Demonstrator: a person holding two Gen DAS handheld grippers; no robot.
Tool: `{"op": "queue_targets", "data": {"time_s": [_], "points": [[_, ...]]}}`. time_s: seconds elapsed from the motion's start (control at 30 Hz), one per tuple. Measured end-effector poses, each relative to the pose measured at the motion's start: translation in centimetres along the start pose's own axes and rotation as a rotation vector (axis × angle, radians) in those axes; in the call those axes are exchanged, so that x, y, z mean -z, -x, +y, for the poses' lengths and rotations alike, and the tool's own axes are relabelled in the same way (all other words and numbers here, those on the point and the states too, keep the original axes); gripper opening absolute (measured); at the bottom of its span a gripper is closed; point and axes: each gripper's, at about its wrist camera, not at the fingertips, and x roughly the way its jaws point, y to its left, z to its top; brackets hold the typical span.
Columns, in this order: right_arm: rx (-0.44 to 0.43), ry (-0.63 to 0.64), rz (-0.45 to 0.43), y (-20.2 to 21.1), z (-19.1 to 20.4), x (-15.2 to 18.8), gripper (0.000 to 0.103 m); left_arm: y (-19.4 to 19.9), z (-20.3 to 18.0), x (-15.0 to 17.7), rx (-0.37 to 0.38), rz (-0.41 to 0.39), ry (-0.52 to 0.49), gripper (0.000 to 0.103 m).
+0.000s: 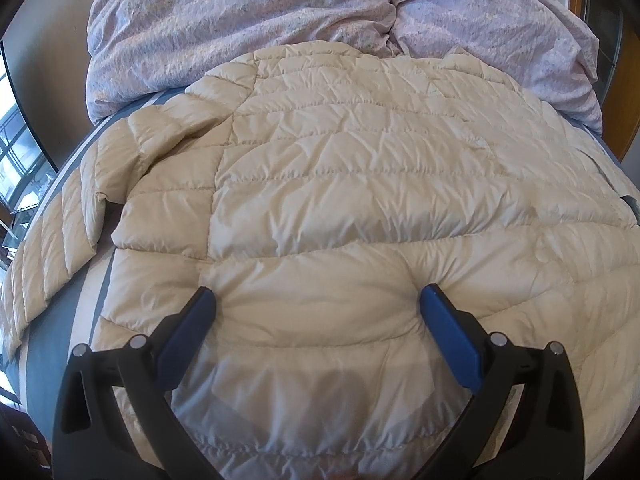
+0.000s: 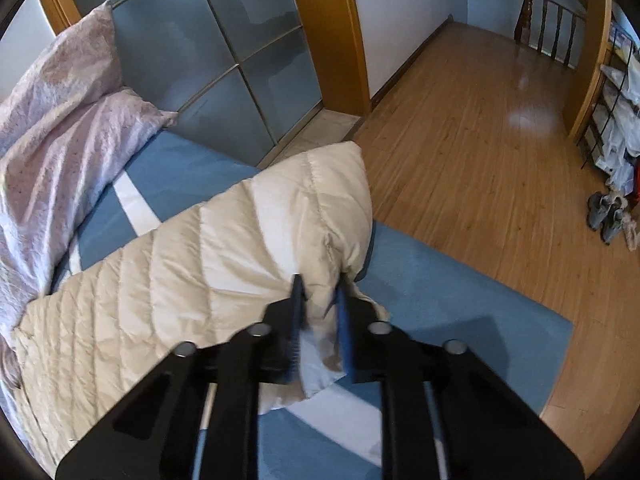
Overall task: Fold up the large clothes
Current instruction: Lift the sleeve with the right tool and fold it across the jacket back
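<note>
Cream quilted puffer jacket [image 1: 340, 168] lies flat on blue bed [image 2: 440, 304], unfolded. Right claw [image 2: 319, 286] pinches sleeve cuff [image 2: 320, 216]; left claw [image 1: 316, 298] wide, pressing jacket. Folding barely begun.

The left gripper [image 1: 318, 300] points steeply down over the cream jacket [image 1: 360, 184], jaws spread wide, fingertips pressing into its padding. The right gripper [image 2: 320, 300], also tilted down, is clamped on the jacket's sleeve end.

Black linkage arms, blue jaws
</note>
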Motion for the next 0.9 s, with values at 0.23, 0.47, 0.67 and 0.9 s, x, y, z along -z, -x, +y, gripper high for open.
{"op": "queue_targets", "data": {"time_s": [0.23,0.47,0.67,0.9], "points": [[-0.046,0.176,-0.121,4.9,7.2,0.9,0.007,-0.1,0.0,0.1,0.013,-0.009,0.008,0.101],[-0.242,0.429,-0.157,10.0,19.6,5.3,0.007,-0.2,0.1,0.1,0.019,-0.009,0.012,0.101],[-0.399,0.620,-0.048,10.9,30.1,12.5,0.007,-0.2,0.0,0.1,0.021,-0.009,0.014,0.101],[-0.501,0.820,0.061,10.9,38.5,22.7,0.007,-0.3,0.0,0.1,0.026,-0.007,0.017,0.101]]}}
